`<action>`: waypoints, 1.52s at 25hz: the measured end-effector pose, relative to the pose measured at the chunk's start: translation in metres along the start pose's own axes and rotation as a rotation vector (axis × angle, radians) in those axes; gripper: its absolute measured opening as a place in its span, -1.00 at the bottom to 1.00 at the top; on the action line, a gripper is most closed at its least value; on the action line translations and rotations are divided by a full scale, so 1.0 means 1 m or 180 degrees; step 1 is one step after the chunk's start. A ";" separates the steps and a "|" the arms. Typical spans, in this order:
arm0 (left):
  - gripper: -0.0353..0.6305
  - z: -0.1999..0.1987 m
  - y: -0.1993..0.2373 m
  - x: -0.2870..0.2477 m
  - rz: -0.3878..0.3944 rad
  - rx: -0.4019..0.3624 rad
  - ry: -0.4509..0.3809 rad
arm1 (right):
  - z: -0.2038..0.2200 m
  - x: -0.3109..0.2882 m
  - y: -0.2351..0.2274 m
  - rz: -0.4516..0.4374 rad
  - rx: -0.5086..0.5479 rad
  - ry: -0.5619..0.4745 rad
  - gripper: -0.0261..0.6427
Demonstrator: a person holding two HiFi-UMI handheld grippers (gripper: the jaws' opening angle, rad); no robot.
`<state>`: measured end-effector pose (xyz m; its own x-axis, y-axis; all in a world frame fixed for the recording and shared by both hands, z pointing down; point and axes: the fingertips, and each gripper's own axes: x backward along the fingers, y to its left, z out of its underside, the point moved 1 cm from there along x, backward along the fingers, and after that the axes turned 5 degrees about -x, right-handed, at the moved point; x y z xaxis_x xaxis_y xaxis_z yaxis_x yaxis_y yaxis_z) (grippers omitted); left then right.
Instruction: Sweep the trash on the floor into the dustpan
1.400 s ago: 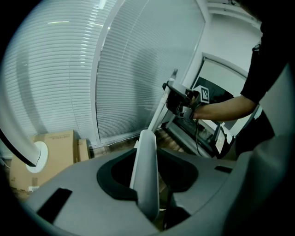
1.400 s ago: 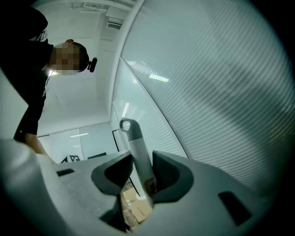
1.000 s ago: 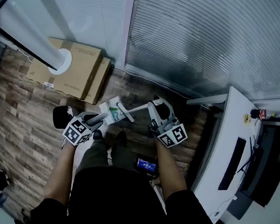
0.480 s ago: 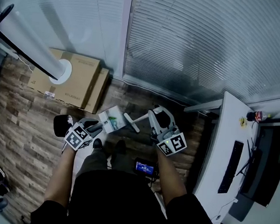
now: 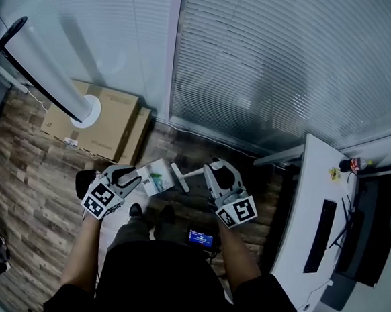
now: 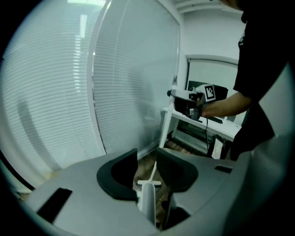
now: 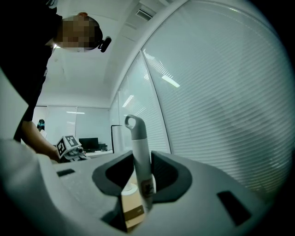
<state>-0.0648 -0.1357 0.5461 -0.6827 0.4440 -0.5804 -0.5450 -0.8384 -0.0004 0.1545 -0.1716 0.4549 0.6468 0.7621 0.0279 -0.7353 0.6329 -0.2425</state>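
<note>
In the head view my left gripper holds the handle of a white dustpan with green-and-white trash in it, above the wooden floor. In the left gripper view that white handle stands between the dark pads, and the jaws are closing on it. My right gripper is shut on the broom's stick, whose white head lies right beside the dustpan. In the right gripper view the broom's grey-white handle, with a loop at its end, sticks up between the pads.
Cardboard boxes and a white column stand at the left by the blind-covered glass wall. A white desk with a keyboard is at the right. A small lit device lies by the person's feet.
Both grippers have risen. The dustpan and the broom head came up with them and now sit closer together.
</note>
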 end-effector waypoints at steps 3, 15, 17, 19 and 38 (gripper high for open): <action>-0.58 -0.034 0.008 0.025 -0.0244 0.0054 -0.0482 | -0.013 0.002 0.007 0.0008 0.0033 -0.0026 -0.58; -0.69 -0.117 0.027 0.145 -0.1274 0.0566 -0.2220 | -0.058 0.027 0.026 0.0170 0.0153 -0.0225 -0.59; -0.69 -0.119 0.028 0.157 -0.1375 0.0534 -0.2285 | -0.060 0.031 0.033 0.0190 0.0206 -0.0224 -0.59; -0.70 -0.117 0.029 0.167 -0.1391 0.0513 -0.2323 | -0.061 0.034 0.039 0.0234 0.0276 -0.0191 -0.59; -0.91 -0.033 -0.013 0.263 -0.1449 0.0557 -0.2370 | -0.037 0.099 0.132 0.0882 0.0400 -0.0111 -0.60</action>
<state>-0.2210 -0.0188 0.3666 -0.4878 0.8638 0.1258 -0.8657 -0.4973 0.0578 0.1284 -0.0177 0.3897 0.4124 0.9109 0.0111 -0.9034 0.4105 -0.1237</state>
